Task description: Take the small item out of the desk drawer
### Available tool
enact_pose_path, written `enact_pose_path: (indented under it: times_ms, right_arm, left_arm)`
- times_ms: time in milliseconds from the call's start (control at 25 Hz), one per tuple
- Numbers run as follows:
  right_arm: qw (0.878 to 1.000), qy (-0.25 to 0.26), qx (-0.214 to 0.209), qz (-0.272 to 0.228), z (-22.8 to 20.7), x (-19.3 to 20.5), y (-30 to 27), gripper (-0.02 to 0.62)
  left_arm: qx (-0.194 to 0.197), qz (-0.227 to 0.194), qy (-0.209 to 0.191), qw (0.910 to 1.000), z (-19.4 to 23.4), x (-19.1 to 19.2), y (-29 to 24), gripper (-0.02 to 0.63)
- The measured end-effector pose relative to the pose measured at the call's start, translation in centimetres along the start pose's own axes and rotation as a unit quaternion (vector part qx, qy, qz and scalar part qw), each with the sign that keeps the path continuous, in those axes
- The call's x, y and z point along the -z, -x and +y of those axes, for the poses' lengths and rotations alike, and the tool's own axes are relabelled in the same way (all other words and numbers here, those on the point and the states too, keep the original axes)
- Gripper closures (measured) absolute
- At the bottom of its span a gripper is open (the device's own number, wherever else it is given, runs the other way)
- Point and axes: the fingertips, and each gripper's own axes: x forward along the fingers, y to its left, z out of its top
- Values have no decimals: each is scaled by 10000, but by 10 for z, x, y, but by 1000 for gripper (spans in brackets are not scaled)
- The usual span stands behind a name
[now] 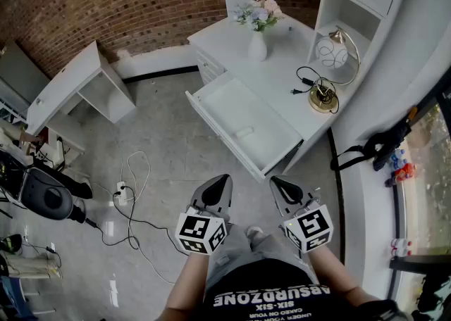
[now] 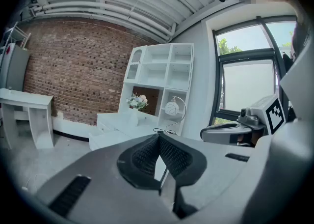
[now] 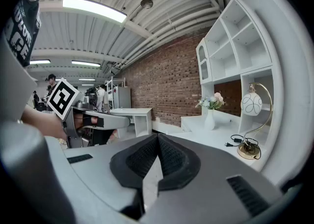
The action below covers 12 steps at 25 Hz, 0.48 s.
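The white desk has its drawer pulled open toward the floor. A small white item lies on the drawer's bottom, near the middle. My left gripper and right gripper hang side by side close to my body, short of the drawer's front corner, both pointing at it. In the left gripper view the jaws meet at the tips with nothing between them, and the open drawer shows far ahead. The right gripper's jaws are likewise shut and empty.
A vase of flowers and a gold lamp with its black cord stand on the desk top. Shelves rise behind. A second white desk stands left. Cables and a power strip lie on the grey floor.
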Motion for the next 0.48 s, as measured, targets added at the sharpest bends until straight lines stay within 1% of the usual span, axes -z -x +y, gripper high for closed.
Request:
enact_pose_path:
  times_ms: [120,240,480]
  right_arm:
    - [10000,1,-41,-49,3,-1,3,598]
    - [9999,46,-10,-104,0,-3,3,598]
    - [9998,175,-33,-93,-8,-5,-11,598]
  left_arm:
    - [9,42,8,10000,-2,1,4,601]
    - [48,64,-106,9999,-5,0,1,601]
    - [124,126,-152,9997,-1,1,-10,601]
